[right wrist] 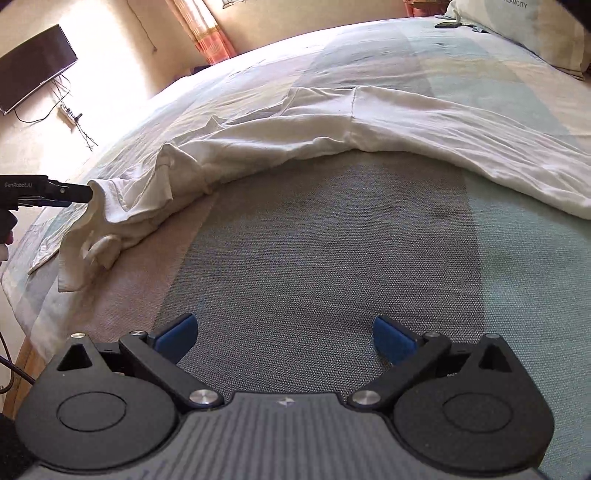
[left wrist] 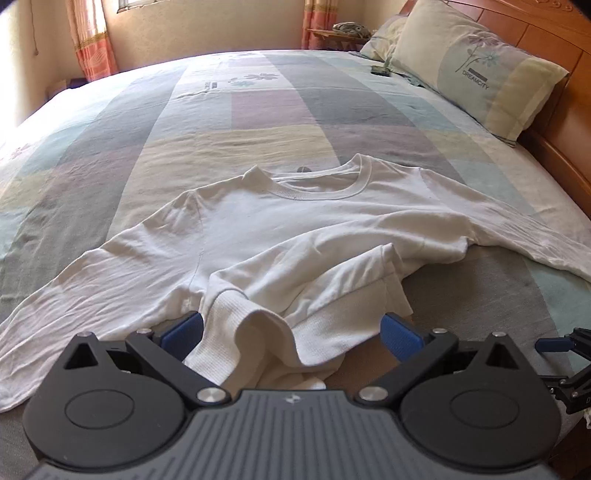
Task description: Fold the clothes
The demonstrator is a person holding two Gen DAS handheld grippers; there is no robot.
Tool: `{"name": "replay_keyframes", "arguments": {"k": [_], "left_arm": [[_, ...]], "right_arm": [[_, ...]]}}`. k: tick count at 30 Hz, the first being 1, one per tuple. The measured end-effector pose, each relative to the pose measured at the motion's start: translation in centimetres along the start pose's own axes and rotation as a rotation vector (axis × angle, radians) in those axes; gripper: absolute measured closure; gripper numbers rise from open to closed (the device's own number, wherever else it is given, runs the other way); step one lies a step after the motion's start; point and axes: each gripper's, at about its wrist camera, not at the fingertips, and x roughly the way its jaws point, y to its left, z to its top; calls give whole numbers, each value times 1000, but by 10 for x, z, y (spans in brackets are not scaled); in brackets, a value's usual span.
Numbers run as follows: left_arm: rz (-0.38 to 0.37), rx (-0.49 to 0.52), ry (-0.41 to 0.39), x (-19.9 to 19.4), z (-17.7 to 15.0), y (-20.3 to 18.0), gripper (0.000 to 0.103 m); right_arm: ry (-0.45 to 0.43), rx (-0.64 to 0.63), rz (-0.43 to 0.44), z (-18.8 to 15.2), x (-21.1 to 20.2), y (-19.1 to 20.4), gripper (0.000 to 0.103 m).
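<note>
Left gripper (left wrist: 291, 328) level, fingers apart astride the white shirt's (left wrist: 295, 229) ribbed hem; right gripper (right wrist: 284, 332) low over bedspread (right wrist: 314, 240), fingers apart.

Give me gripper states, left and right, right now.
Left gripper: jaws open, bunched hem of the white shirt between them, not clamped.
Right gripper: jaws open, empty, over the bedsheet.

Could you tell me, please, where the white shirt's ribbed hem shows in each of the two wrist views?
Left wrist view: the ribbed hem lies bottom centre, bunched between the open fingers of the left gripper.
Right wrist view: the ribbed hem sits at the far left, against the left gripper's tip.
Shared landmark: the pillow, upper right in both views.
</note>
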Motion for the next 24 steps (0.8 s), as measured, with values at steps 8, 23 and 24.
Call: {"name": "replay_keyframes", "arguments": {"k": [8,23,24], "left_arm": [[-76,207,7,38,-4,-5,1],[-157,-23,-88,7,-24,108,1],[-160,-39,-88,7,-27,112,1]], "right_arm": [[-44,121,73,20,10,31,0],[-19,14,196,97,122,129,0],[-5,9,197,101,127,134,0]]}}
